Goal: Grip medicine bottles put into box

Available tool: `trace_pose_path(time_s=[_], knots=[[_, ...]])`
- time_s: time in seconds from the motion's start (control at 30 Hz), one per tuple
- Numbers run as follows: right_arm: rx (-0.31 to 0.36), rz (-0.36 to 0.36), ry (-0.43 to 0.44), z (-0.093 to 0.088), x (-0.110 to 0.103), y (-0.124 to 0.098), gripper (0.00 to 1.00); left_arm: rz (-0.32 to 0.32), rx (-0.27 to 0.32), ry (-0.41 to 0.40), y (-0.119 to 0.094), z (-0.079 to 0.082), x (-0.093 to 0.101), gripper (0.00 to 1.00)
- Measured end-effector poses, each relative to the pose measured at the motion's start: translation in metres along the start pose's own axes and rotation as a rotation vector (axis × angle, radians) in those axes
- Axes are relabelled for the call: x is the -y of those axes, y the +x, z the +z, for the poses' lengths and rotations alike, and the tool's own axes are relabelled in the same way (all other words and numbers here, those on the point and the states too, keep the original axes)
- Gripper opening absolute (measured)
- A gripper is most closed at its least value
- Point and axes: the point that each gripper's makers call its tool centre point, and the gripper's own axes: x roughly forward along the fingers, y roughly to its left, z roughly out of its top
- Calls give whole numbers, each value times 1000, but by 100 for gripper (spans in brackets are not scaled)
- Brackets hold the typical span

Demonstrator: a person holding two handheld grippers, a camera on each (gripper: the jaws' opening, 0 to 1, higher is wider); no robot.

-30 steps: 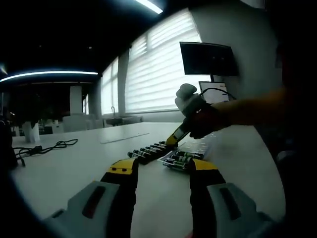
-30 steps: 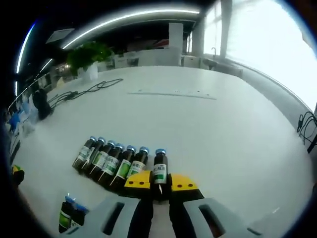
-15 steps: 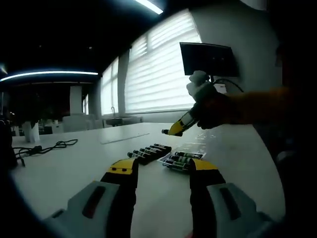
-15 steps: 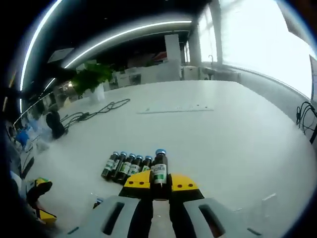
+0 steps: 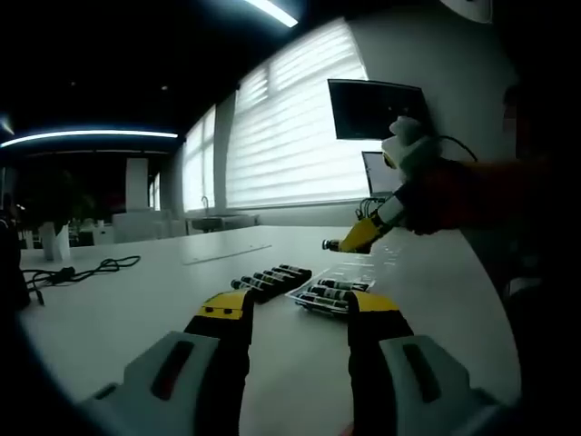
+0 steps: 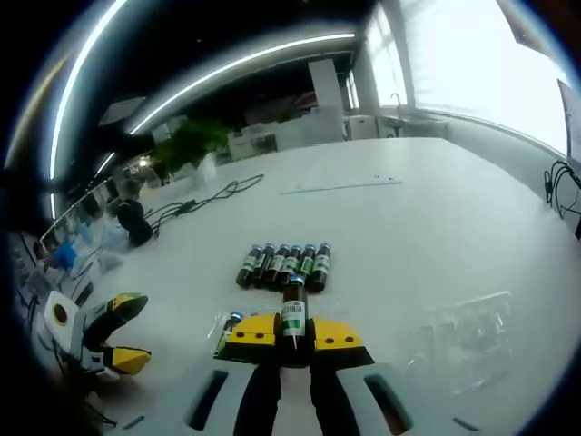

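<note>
1. Up above the table point(image 6: 436, 236), right gripper point(image 6: 292, 334) clamped on one medicine bottle point(image 6: 292, 313).
2. Below, six bottles point(image 6: 283, 264) lying in a row beside the clear box point(image 6: 463, 336).
3. Left gripper point(image 5: 295, 311) hanging with jaws apart, nothing between.

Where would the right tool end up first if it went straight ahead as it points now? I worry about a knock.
Probably the row of bottles lying on the table, just beyond the bottle it grips. Depth is unclear; the tool seems raised, so it might pass over them.
</note>
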Motion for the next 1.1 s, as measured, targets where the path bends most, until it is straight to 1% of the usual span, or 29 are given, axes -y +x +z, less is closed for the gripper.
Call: trace_pose_path(time_s=[0.07, 0.17, 0.27, 0.37, 0.43, 0.5, 0.63, 0.8, 0.87, 0.9, 1.0, 1.07, 1.1], knots=[[-17, 3, -10, -9, -4, 3, 8, -3, 1, -1, 0, 0, 1, 34], [-33, -18, -18, -18, 1, 8, 8, -6, 3, 0, 0, 1, 1, 34], [-47, -22, -17, -24, 2, 11, 8, -6, 4, 1, 0, 1, 1, 34], [-53, -36, -9, -25, 6, 13, 8, -6, 6, 0, 0, 1, 1, 34], [-47, -43, -6, -24, 7, 13, 8, -7, 7, -2, -1, 1, 1, 34], [-54, -46, -16, -26, 8, 15, 8, -8, 8, -2, -1, 2, 1, 34], [-57, -37, -38, -27, 5, 15, 9, -13, 6, -4, 0, 1, 2, 34], [-43, -20, -52, -24, 0, 13, 13, -24, 0, -1, 0, 0, 4, 34], [-36, -22, -46, -21, 1, 10, 12, -23, 3, -7, 0, 0, 4, 34], [-32, -22, -42, -19, 2, 9, 12, -23, 4, -10, 0, 1, 3, 34], [-15, -39, -31, -11, 6, 5, 4, -25, 6, -14, 0, 1, 3, 34], [-18, -47, -41, -8, 7, 5, 0, -27, 7, -13, 0, 1, 4, 34], [-23, -52, -53, -7, 7, 5, 0, -29, 8, -14, 0, 2, 4, 34]])
